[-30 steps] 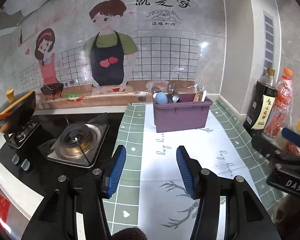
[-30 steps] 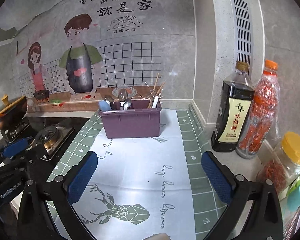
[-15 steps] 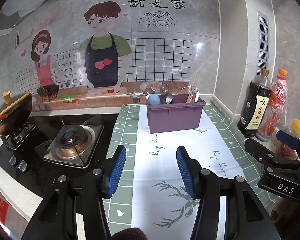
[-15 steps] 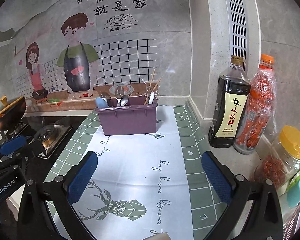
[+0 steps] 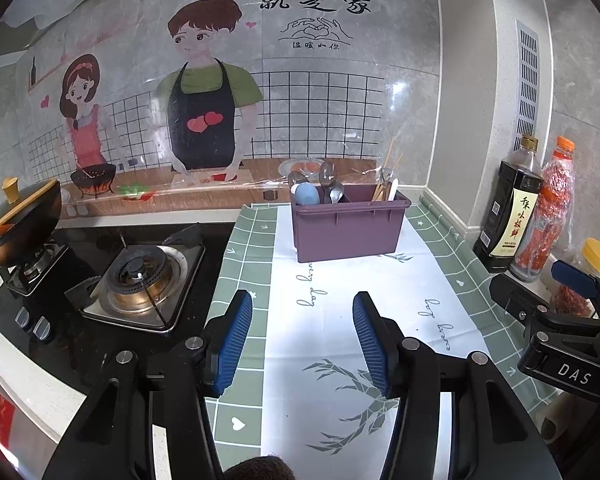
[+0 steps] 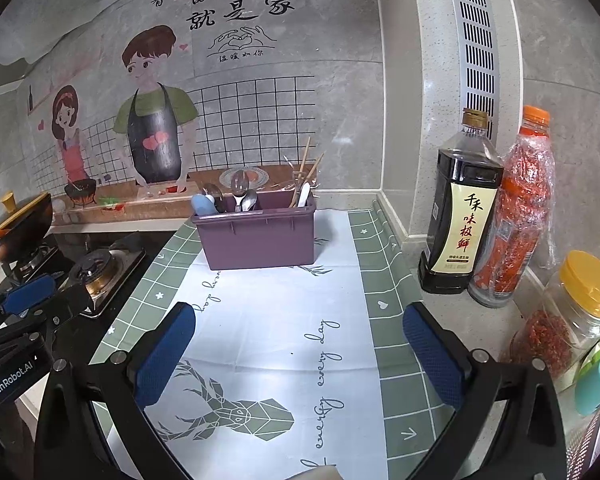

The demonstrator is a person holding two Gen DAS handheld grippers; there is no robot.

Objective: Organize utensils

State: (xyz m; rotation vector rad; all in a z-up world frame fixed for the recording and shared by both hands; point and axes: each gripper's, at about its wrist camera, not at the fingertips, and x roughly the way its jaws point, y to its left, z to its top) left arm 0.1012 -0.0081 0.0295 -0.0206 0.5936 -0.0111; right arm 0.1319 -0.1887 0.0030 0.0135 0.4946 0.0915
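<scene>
A purple utensil bin (image 5: 350,222) (image 6: 258,236) stands at the back of the printed mat, near the wall. Its left compartment holds metal spoons (image 5: 332,188) (image 6: 244,196) and a blue-headed utensil (image 5: 307,194) (image 6: 204,204). Its right compartment holds wooden chopsticks (image 5: 388,174) (image 6: 306,168) and a white utensil. My left gripper (image 5: 302,338) is open over the mat, well short of the bin, with nothing between its blue pads. My right gripper (image 6: 300,350) is open wider, also empty, hovering over the mat in front of the bin.
A gas stove (image 5: 140,280) with a dark wok (image 5: 20,220) lies to the left. A dark sauce bottle (image 6: 458,208), a red-filled bottle (image 6: 516,216) and a yellow-lidded jar (image 6: 576,312) stand at the right by the wall. The mat (image 6: 280,320) covers the counter.
Both views have drawn back slightly from the bin and shifted a little. Both grippers stay open and empty.
</scene>
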